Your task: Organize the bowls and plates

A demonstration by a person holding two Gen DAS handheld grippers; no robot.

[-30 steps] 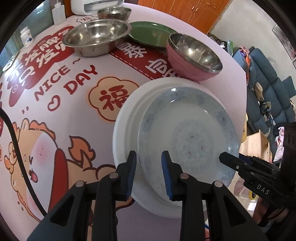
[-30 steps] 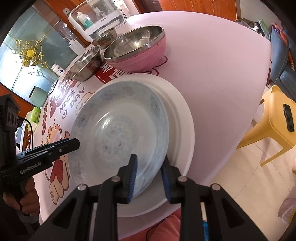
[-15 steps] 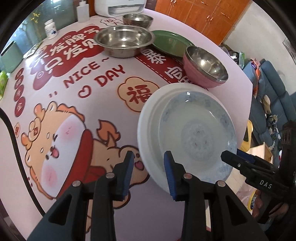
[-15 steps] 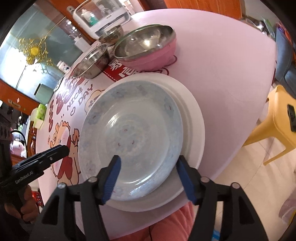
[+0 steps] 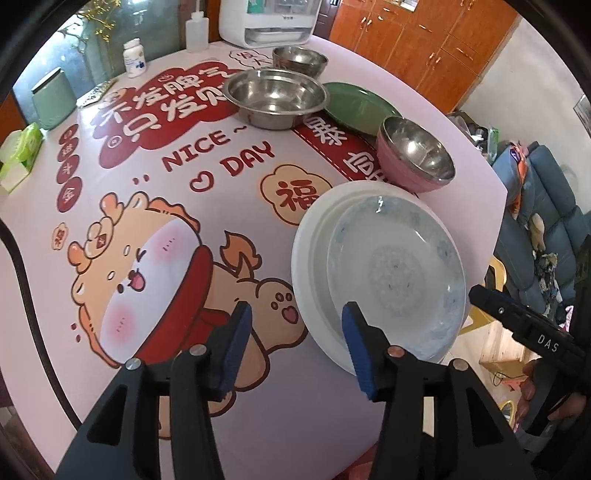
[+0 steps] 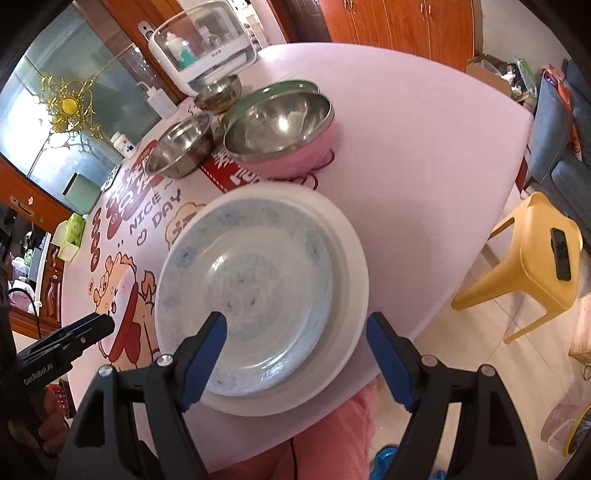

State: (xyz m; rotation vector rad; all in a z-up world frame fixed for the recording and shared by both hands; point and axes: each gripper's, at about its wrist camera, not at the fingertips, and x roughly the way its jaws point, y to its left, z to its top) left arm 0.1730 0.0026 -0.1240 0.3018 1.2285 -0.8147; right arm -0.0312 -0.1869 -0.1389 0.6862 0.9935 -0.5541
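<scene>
A pale blue patterned plate [image 5: 399, 273] [image 6: 251, 291] rests inside a larger white plate [image 5: 310, 243] [image 6: 351, 266] at the table's near edge. A pink bowl with a steel inside [image 5: 413, 158] [image 6: 280, 133] stands just behind them. Further back are a green plate [image 5: 358, 107] [image 6: 273, 92], a large steel bowl [image 5: 275, 98] [image 6: 177, 151] and a small steel bowl [image 5: 299, 61] [image 6: 218, 96]. My left gripper [image 5: 295, 343] is open and empty, above the table left of the stack. My right gripper [image 6: 295, 354] is open and empty, raised over the stack's near rim.
The round table [image 5: 147, 221] has a pink cartoon cloth. At its back are a white appliance [image 5: 269, 18], a bottle [image 5: 195, 29], a pill jar [image 5: 135, 59], a green box [image 5: 51, 98] and tissues [image 5: 18, 155]. A yellow stool [image 6: 524, 258] stands on the floor to the right.
My right gripper opened, let go of the blue plate's rim and drew back. My left gripper opened wider and pulled back and up from the plates. The blue plate now lies in the white one.
</scene>
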